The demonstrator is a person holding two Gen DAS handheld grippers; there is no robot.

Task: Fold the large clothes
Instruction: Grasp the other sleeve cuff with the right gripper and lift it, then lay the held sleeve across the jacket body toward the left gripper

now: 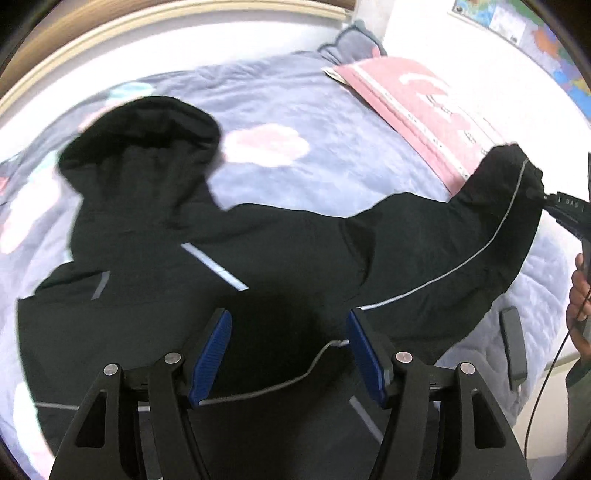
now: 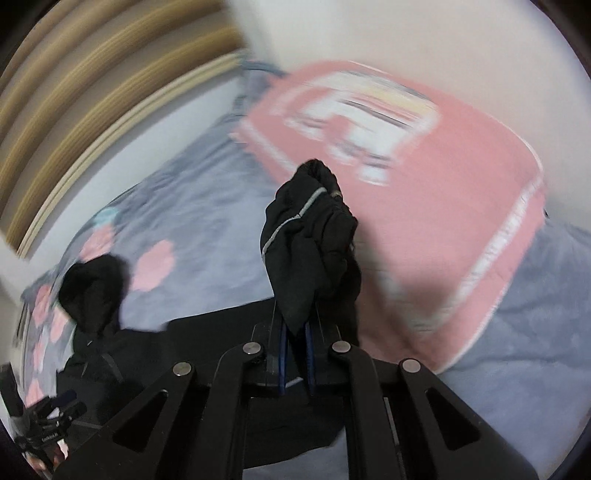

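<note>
A black hooded jacket (image 1: 155, 229) with grey reflective stripes lies spread on the bed, hood (image 1: 147, 125) toward the far side. My left gripper (image 1: 288, 354) is open, its blue pads just above the jacket's lower body, holding nothing. My right gripper (image 2: 295, 354) is shut on the jacket's sleeve cuff (image 2: 314, 229), which bunches up above its fingers. In the left wrist view the sleeve (image 1: 461, 236) is stretched out to the right, with the right gripper (image 1: 546, 199) at its end. The hood also shows in the right wrist view (image 2: 92, 288).
The bed has a blue-grey quilt (image 1: 314, 110) with pink flower shapes. A pink pillow (image 1: 417, 110) lies at the far right, also in the right wrist view (image 2: 461, 221). A dark flat device (image 1: 513, 343) lies on the quilt near the right edge. A wooden frame (image 1: 110, 33) borders the far side.
</note>
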